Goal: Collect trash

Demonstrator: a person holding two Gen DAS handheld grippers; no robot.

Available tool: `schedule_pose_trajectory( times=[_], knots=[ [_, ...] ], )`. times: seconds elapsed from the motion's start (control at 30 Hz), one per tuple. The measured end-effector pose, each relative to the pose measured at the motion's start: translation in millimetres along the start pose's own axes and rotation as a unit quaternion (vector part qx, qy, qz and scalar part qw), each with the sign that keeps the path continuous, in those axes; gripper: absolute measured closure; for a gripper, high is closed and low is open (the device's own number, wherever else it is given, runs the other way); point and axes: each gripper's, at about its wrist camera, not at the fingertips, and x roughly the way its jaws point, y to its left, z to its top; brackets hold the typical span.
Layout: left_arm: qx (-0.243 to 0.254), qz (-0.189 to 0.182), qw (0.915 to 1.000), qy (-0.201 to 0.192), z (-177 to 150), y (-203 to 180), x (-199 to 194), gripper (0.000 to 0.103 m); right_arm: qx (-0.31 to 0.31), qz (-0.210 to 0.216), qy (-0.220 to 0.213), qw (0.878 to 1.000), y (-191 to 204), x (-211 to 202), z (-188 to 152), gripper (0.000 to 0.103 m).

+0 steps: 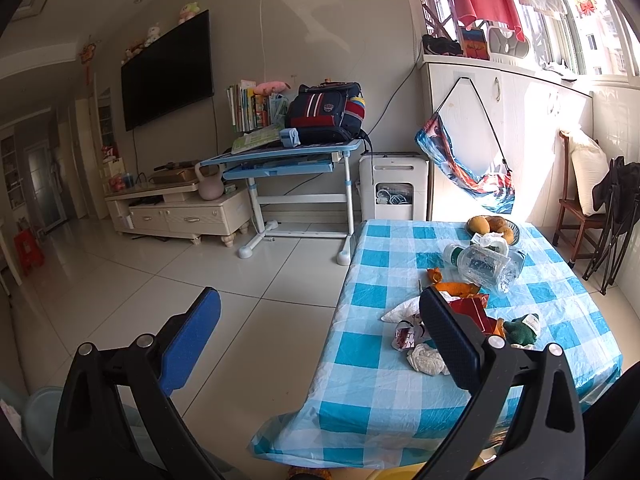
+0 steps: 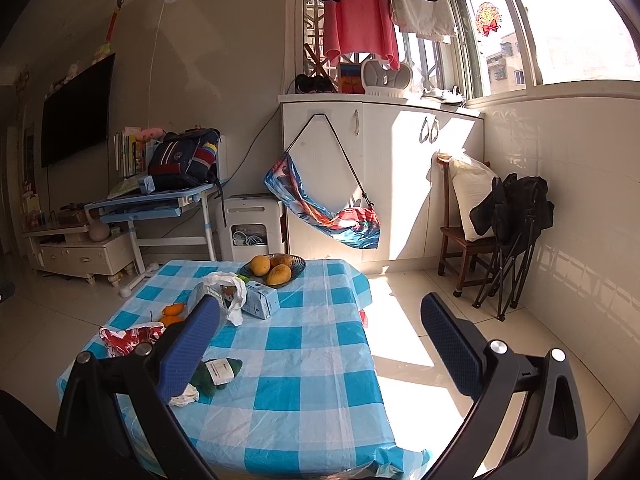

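Left wrist view: the left gripper (image 1: 320,340) hangs over the near left edge of the table, jaws spread wide and empty; one blue-padded finger (image 1: 192,344) shows over the floor, the other over the litter.
Right wrist view: the right gripper (image 2: 320,344) hangs over the near right part of the table, jaws wide apart with nothing between them.
Table: a blue-and-white checked plastic tablecloth (image 1: 368,364) covers it.
Trash, near end: a crumpled white tissue (image 1: 426,360) lies beside a crumpled red-and-white printed wrapper (image 1: 408,334), just beside a torn red foil snack bag (image 2: 128,336).
Trash, middle: orange peel pieces (image 1: 454,288) lie beside a crushed clear plastic bottle with a green label (image 1: 480,264), which is on its side.
Trash, far end: a white plastic bag (image 2: 232,292) is draped beside a small pale blue carton (image 2: 262,300).
Other item: a dark green soft lump with a white label (image 2: 216,372) lies near the tissue; what it is cannot be told.
Fruit: a dark round bowl (image 2: 298,270) at the far end holds yellow mangoes (image 2: 260,265).
Room: a blue-topped child's desk (image 1: 288,152) carrying a navy backpack (image 1: 326,114) stands beyond the table.
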Motion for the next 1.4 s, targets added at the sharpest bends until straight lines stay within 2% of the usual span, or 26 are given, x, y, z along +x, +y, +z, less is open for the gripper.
schedule_pose_trajectory(
  times=[0.87, 1.4],
  knots=[
    [0.000, 0.000, 1.0000, -0.001, -1.2, -1.8, 0.6, 0.007, 0.005, 0.000, 0.039, 0.999, -3.8, 5.0, -3.6, 0.006],
    [0.000, 0.000, 1.0000, -0.001, -1.5, -2.0, 1.0, 0.007, 0.009, 0.001, 0.040, 0.999, -3.7, 5.6, -3.2, 0.006]
  ],
)
